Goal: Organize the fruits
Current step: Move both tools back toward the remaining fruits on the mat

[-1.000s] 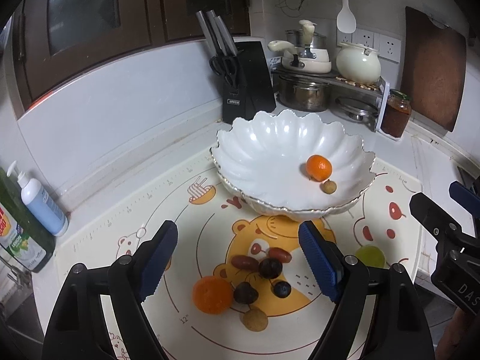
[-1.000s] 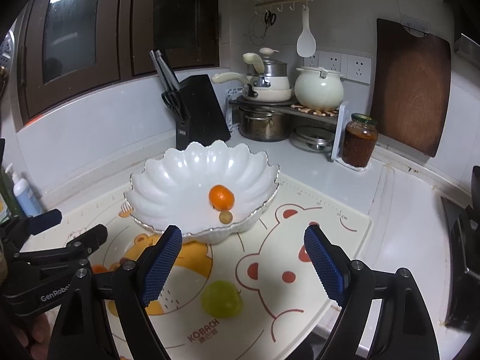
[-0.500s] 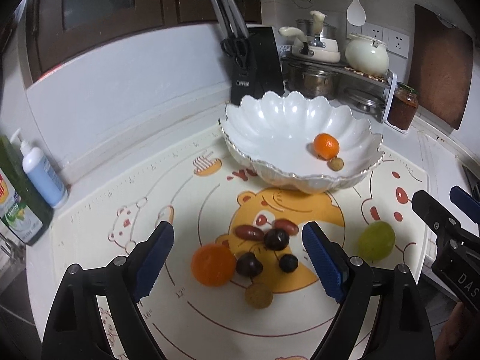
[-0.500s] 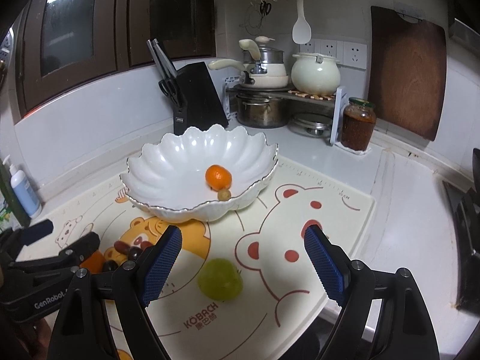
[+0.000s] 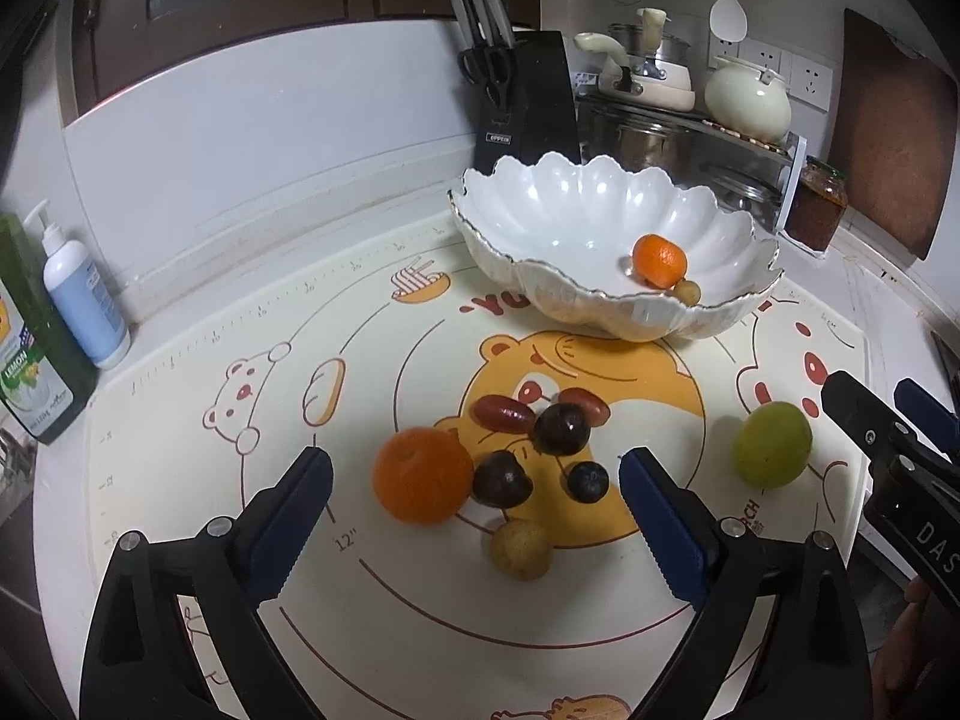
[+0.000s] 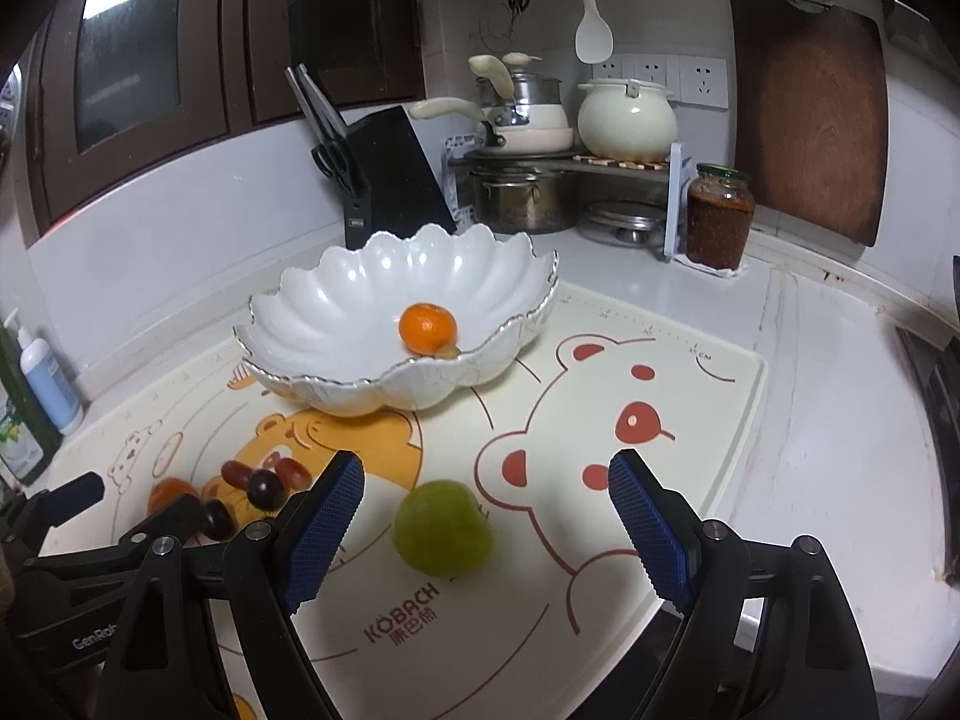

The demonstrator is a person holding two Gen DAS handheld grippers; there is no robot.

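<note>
A white scalloped bowl [image 5: 540,294] [image 6: 336,384] stands at the back of the bear-print mat and holds a small orange [image 5: 659,260] [image 6: 427,327] and a small tan fruit [image 5: 687,291]. On the mat lie a larger orange [image 5: 422,483], two red dates [image 5: 504,412], dark plums [image 5: 561,429], a blue-black berry [image 5: 588,481], a tan longan [image 5: 519,549] and a green fruit [image 5: 773,444] [image 6: 443,526]. My left gripper [image 5: 474,516] is open, empty, just in front of the fruit cluster. My right gripper [image 6: 486,525] is open, empty, with the green fruit between its fingers.
A knife block [image 6: 396,174], pots on a rack [image 6: 528,138], a jar [image 6: 719,216] and a cutting board [image 6: 810,114] stand at the back. Soap bottles [image 5: 78,294] stand at the left. The mat's front edge [image 6: 678,588] is near the counter edge.
Both grippers have pulled back and lower toward the mat. The fruit cluster now sits closer to the left fingers, and the green fruit has come between the right fingers.
</note>
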